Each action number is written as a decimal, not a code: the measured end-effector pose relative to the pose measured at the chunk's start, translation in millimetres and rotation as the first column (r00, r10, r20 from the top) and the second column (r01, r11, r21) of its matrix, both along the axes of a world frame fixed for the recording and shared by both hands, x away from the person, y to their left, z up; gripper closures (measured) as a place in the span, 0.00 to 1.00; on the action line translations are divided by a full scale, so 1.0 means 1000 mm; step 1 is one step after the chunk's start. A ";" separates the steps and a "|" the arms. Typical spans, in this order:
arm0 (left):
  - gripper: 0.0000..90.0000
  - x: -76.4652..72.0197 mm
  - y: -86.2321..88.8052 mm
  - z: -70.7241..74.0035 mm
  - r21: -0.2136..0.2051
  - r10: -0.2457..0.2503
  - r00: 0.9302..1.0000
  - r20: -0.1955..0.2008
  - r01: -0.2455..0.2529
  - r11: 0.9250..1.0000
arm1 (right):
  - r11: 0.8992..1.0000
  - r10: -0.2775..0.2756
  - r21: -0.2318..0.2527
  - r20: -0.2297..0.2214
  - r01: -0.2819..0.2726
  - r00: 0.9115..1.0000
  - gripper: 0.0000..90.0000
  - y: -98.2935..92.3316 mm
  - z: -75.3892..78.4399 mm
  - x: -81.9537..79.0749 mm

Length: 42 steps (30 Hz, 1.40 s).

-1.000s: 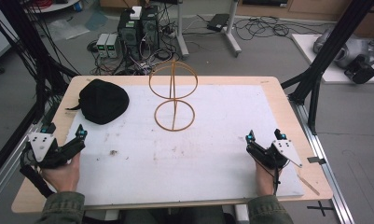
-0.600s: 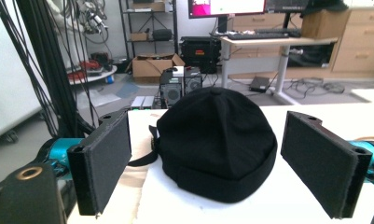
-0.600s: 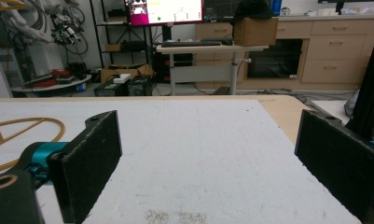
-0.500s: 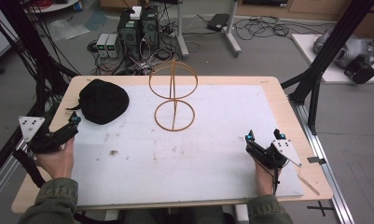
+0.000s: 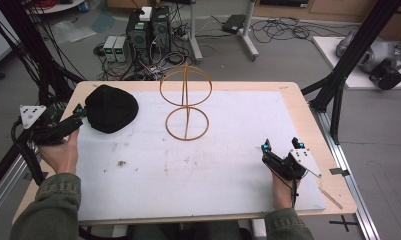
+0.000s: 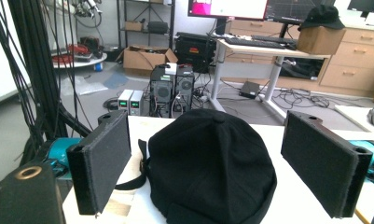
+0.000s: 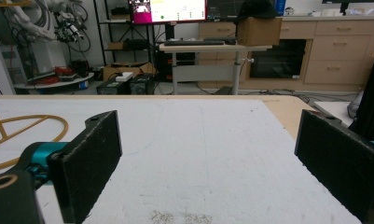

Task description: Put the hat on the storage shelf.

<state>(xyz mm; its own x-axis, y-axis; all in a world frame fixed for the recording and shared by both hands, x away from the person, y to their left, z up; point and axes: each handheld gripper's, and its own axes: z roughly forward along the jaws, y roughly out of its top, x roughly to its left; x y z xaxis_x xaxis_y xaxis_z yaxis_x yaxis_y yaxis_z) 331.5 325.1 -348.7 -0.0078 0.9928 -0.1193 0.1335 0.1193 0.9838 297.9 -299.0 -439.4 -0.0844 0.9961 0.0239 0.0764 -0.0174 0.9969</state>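
**Left hand-held gripper moves up to the cap**

The left hand-held gripper (image 5: 78,116), jaws open, has shifted from the lower left toward the black cap (image 5: 111,107) at upper left of the counter (image 5: 288,90). The right hand-held gripper (image 5: 280,146) stays open at lower right.

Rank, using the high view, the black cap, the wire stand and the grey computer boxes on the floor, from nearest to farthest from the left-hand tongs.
1. Black cap: just right of the left tongs.
2. Wire stand: table middle.
3. Computer boxes: floor, beyond the table.
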 end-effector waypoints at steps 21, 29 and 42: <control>0.20 0.057 -0.002 0.002 0.008 0.014 0.997 -0.075 -0.014 1.000 | 1.000 -0.001 0.013 0.019 0.001 1.000 0.07 -0.001 0.006 0.002; 0.20 0.078 -0.006 0.003 0.046 0.031 0.994 -0.105 -0.026 0.999 | 1.000 0.006 0.000 0.024 -0.006 1.000 0.07 0.001 0.008 0.005; 0.21 0.110 -0.015 -0.008 0.057 0.022 0.985 -0.171 -0.012 0.998 | 1.000 0.021 0.011 0.013 -0.022 1.000 0.07 0.005 0.008 0.007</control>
<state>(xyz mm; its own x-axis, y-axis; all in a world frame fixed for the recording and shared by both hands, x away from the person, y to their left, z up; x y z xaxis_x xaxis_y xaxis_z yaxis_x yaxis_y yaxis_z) 441.7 309.9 -356.5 -0.0403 0.9974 -0.0596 0.2995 0.0689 0.9516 305.3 -294.3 -431.7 -0.1061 0.9938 0.0333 0.0644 -0.0266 0.9976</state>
